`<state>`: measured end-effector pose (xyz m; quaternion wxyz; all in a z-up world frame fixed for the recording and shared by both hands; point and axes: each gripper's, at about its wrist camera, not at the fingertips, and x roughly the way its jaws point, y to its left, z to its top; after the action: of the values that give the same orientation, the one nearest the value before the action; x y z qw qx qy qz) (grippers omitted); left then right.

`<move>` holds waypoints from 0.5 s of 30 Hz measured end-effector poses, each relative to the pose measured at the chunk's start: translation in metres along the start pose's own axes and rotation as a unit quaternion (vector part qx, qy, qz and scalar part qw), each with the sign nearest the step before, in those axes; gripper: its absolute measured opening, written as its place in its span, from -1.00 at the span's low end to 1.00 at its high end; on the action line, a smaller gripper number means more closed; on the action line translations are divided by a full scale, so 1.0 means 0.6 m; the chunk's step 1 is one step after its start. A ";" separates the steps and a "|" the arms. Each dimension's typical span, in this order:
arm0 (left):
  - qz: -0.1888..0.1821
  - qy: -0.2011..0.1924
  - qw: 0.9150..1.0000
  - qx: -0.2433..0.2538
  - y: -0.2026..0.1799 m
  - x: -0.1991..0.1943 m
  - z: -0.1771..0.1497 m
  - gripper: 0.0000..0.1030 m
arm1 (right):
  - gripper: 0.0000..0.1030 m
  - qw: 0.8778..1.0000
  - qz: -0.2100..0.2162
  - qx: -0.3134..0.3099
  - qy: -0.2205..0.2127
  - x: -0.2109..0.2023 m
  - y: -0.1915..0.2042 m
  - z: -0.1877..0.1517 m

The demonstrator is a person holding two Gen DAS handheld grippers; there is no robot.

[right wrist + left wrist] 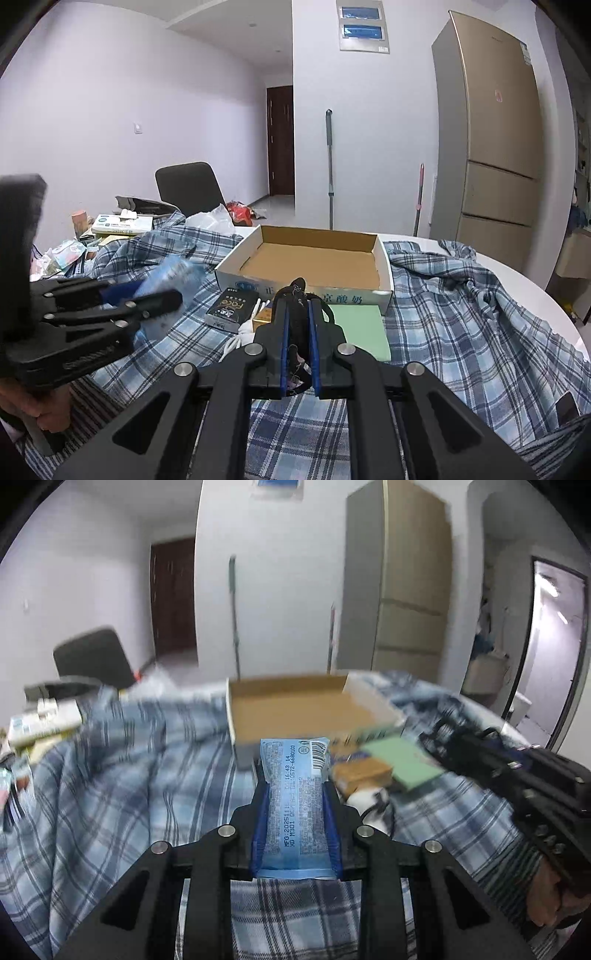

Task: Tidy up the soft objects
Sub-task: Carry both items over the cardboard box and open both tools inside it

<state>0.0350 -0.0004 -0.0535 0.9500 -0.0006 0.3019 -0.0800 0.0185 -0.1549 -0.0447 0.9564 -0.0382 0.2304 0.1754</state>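
Note:
A soft light-blue tissue pack (295,775) with printed text lies lengthwise between the blue pads of my left gripper (295,786), which is shut on it above the plaid cloth. From the right wrist view, the same pack (170,277) shows blurred in the left gripper (147,295) at the left. My right gripper (297,299) is shut on a thin black fabric item (297,325) with a strap loop and loose threads. An open cardboard box (384,258) with nothing visible inside sits just beyond both grippers. The right gripper (443,738) appears blurred at the right of the left wrist view.
A blue plaid cloth (461,314) covers the round table. In front of the box lie a black carton (231,306), a green sheet (362,328), a small brown box (264,317) and a white cable (236,339). Clutter (122,223) and a black chair (188,188) are at the far left.

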 end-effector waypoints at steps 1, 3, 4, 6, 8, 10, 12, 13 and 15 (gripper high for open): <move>-0.001 -0.016 1.000 0.005 -0.003 -0.009 0.000 -0.43 | -0.83 1.000 0.001 0.002 -0.003 -0.002 -0.001 0.001; -0.003 -0.049 0.999 0.012 -0.010 -0.031 0.005 -0.43 | -0.83 1.000 0.000 0.006 -0.011 -0.010 -0.005 0.007; -0.007 -0.065 0.998 0.009 -0.011 -0.042 0.006 -0.43 | -0.83 1.000 -0.001 0.010 -0.017 -0.016 -0.008 0.012; -0.017 -0.108 0.994 -0.004 -0.007 -0.074 0.014 -0.43 | -0.83 0.999 0.001 0.019 -0.030 -0.032 -0.016 0.028; -0.006 -0.141 0.990 -0.007 -0.008 -0.106 0.026 -0.43 | -0.83 0.999 -0.002 0.020 -0.046 -0.052 -0.021 0.051; -0.003 -0.165 0.986 -0.002 -0.013 -0.135 0.045 -0.43 | -0.83 0.998 -0.005 0.014 -0.059 -0.066 -0.024 0.080; 0.001 -0.174 0.985 0.014 -0.021 -0.154 0.064 -0.43 | -0.83 0.997 -0.007 0.015 -0.078 -0.078 -0.028 0.115; -0.005 -0.177 0.984 0.019 -0.023 -0.161 0.077 -0.43 | -0.83 0.996 -0.007 0.014 -0.087 -0.082 -0.030 0.134; -0.015 -0.178 0.984 0.022 -0.026 -0.172 0.109 -0.43 | -0.83 0.994 -0.016 0.003 -0.104 -0.085 -0.029 0.174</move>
<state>-0.0130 -0.0029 0.0602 0.9870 0.0014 0.1261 -0.0994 0.0269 -0.1711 0.0713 0.9779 -0.0208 0.1299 0.1627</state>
